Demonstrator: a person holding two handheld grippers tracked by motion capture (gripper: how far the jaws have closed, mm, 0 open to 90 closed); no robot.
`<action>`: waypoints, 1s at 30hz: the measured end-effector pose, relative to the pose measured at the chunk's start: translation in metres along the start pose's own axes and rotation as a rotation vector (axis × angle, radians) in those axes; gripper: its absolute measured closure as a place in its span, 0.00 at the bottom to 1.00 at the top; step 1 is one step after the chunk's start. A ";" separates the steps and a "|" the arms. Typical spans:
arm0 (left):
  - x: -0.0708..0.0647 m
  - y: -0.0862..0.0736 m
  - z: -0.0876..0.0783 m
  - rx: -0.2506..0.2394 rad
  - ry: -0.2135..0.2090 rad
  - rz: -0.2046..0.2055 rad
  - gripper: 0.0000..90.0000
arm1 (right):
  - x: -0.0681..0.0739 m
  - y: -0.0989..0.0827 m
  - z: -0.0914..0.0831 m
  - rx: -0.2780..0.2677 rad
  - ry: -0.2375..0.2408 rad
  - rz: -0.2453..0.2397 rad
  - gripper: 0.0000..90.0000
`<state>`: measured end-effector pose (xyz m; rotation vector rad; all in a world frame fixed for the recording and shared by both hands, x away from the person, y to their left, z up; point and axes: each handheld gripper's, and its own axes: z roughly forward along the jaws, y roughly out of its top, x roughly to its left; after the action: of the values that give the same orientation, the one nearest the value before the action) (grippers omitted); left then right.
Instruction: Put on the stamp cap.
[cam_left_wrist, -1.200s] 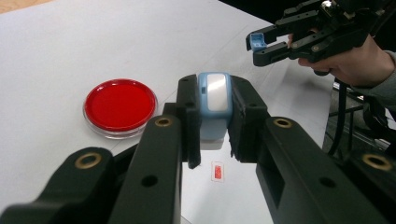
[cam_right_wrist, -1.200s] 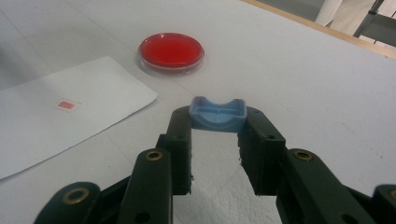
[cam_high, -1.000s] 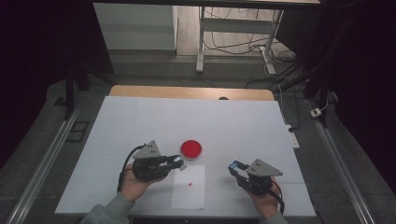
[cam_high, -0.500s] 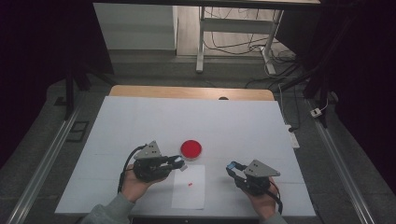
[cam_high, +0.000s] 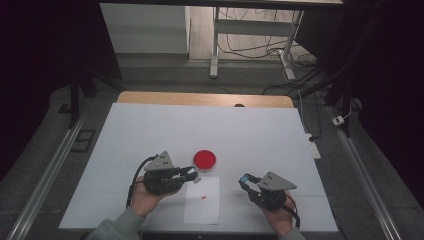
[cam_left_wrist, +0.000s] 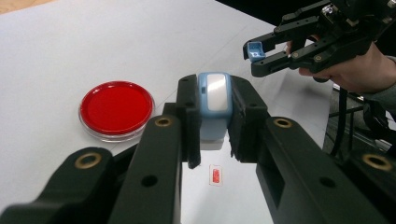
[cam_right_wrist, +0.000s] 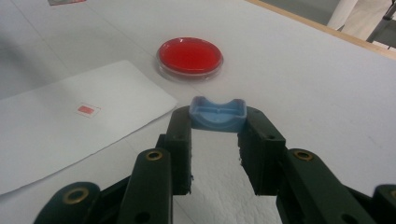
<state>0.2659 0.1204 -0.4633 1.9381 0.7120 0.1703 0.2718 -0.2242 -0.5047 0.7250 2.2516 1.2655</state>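
High view: left gripper (cam_high: 192, 173) and right gripper (cam_high: 245, 178) hovered beside paper sheet (cam_high: 202, 206) on white surface (cam_high: 250, 135).
Left gripper view: fingers clamped blue stamp body (cam_left_wrist: 214, 105) near red dish (cam_left_wrist: 116, 108).
Right gripper view: fingers pinched blue cap (cam_right_wrist: 217, 114); shallow grip could drop it.

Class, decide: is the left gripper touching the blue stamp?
Touching. Left gripper view: the left gripper has both jaws pressed against the sides of the blue stamp.

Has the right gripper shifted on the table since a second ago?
Yes, slightly: the right gripper sits a little nearer the white paper sheet, toward the left, jaws shut on a small blue plastic cap.
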 end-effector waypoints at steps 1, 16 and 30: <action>0.000 0.000 0.000 0.000 0.001 0.000 0.84 | 0.001 0.000 0.001 -0.005 0.003 0.002 0.73; -0.002 0.000 0.002 0.003 -0.002 0.002 0.84 | 0.008 0.003 0.007 -0.012 0.025 -0.012 0.73; -0.001 0.000 0.004 0.007 -0.004 0.001 0.84 | 0.014 0.006 0.013 -0.005 0.044 -0.025 0.73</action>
<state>0.2663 0.1165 -0.4653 1.9453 0.7096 0.1646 0.2702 -0.2041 -0.5073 0.6712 2.2845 1.2867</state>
